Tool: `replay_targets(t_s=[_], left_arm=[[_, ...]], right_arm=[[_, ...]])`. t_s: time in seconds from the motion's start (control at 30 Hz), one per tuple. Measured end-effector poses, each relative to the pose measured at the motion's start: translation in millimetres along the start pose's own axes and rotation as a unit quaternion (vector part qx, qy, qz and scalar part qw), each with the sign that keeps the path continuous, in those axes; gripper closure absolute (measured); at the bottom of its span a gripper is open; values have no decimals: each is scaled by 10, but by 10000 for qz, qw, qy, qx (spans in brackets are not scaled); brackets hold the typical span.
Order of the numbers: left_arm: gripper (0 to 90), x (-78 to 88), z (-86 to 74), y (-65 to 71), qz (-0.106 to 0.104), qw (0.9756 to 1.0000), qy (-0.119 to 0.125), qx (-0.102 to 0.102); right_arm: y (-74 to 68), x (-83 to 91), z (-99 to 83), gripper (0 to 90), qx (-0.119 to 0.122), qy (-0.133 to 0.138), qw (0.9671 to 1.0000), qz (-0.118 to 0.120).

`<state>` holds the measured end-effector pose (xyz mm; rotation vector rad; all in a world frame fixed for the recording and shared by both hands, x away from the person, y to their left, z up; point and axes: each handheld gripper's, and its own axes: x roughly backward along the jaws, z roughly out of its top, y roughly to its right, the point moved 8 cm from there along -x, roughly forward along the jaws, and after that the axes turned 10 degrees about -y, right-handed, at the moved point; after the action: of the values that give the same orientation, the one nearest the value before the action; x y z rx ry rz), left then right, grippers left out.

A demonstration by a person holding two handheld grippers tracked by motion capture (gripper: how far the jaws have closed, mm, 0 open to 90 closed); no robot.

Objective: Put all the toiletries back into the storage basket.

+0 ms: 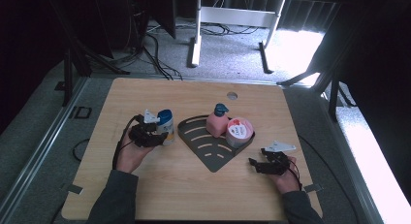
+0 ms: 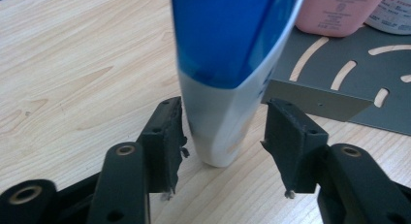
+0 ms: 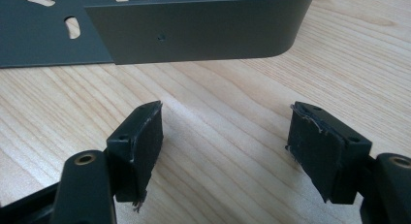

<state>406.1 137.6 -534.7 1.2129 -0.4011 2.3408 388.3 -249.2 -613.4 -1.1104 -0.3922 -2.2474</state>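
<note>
Looking down and forward from above the near edge, whole desk in frame. Riding low along the left gripper, right up close on a blue-and-white bottle. Same low angle from the right gripper. Grey tray shared across all three.

The white bottle with a blue label and blue cap stands upright on the desk between the pads of the left tongs, its narrow foot close to the left pad and clear of the right one.
</note>
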Motion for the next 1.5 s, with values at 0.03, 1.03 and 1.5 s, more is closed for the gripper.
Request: replay_targets(t_s=[0.03, 1.03, 1.5], left_arm=[[505, -1, 0, 4, 28, 10000, -13, -1], [487, 55, 32, 179, 3, 10000, -25, 53], [487, 8, 117, 147, -91, 9992, 122, 379]], right_arm=[[0, 0, 0, 281, 0, 0, 10000, 0], [0, -1, 1, 282, 1, 5, 10000, 1], [0, -1, 1, 281, 0, 6, 10000, 0]])
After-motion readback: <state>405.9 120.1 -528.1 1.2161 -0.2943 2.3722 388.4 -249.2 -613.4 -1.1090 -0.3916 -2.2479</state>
